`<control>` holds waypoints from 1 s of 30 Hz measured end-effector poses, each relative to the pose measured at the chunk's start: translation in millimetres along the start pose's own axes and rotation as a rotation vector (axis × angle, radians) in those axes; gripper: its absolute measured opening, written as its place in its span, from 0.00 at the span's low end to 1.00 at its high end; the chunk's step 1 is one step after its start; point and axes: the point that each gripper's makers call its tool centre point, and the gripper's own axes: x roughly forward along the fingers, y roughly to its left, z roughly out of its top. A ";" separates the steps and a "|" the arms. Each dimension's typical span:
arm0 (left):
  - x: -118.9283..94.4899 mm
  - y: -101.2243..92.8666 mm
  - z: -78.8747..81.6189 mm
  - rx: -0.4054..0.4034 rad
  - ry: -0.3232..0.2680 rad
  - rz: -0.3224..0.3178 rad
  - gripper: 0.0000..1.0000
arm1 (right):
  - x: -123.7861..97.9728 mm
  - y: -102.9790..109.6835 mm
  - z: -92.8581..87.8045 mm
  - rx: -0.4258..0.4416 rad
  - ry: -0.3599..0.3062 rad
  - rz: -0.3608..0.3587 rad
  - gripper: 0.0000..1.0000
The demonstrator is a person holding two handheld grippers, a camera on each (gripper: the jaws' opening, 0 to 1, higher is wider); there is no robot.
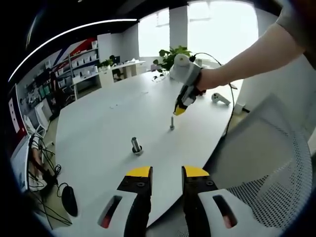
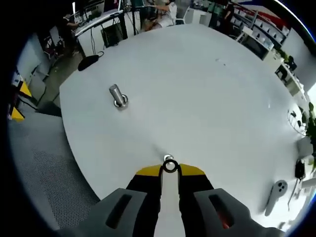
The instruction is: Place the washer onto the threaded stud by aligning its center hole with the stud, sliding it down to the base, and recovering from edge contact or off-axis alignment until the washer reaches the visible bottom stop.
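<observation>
white table (image 2: 207, 98) | right tool (image 2: 170, 170) clamps washer (image 2: 170, 166) over stud (image 1: 172, 122) | left tool (image 1: 166, 173) parted, empty

no readable text, labels or numbers

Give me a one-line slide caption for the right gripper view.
Right gripper holds a washer at its tips above the white table, a metal stud standing apart.

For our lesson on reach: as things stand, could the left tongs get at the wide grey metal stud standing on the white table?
Probably yes. The left tongs sit open at the white table edge, and the wide grey metal stud stands just ahead with bare tabletop between. The right tongs hover farther off, above the thin stud.
</observation>
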 end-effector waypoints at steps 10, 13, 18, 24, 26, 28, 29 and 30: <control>-0.1 0.2 -1.4 0.000 0.008 0.003 0.21 | 8.5 -2.0 -1.4 -0.056 0.036 0.003 0.14; 0.0 0.4 -2.0 0.001 0.011 0.004 0.21 | 10.2 -3.2 0.1 -0.067 0.039 0.006 0.14; 0.6 0.9 -2.5 -0.001 0.014 0.006 0.21 | 17.4 -2.8 0.4 -0.073 0.054 0.016 0.14; 0.5 1.7 -3.1 -0.005 0.018 0.009 0.21 | 21.5 -2.3 -2.6 -0.066 0.068 0.024 0.14; 0.5 1.8 -3.3 -0.005 0.020 0.009 0.21 | 23.7 -2.0 -4.2 -0.073 0.077 0.025 0.14; 0.7 2.2 -4.0 -0.007 0.023 0.010 0.21 | 25.1 -1.6 -4.5 -0.074 0.080 0.028 0.14; 0.7 2.6 -4.2 -0.007 0.024 0.012 0.21 | 27.5 -1.7 -5.2 -0.070 0.082 0.031 0.14; 0.9 3.0 -4.5 -0.009 0.025 0.013 0.21 | 29.8 -1.4 -6.0 -0.068 0.085 0.035 0.14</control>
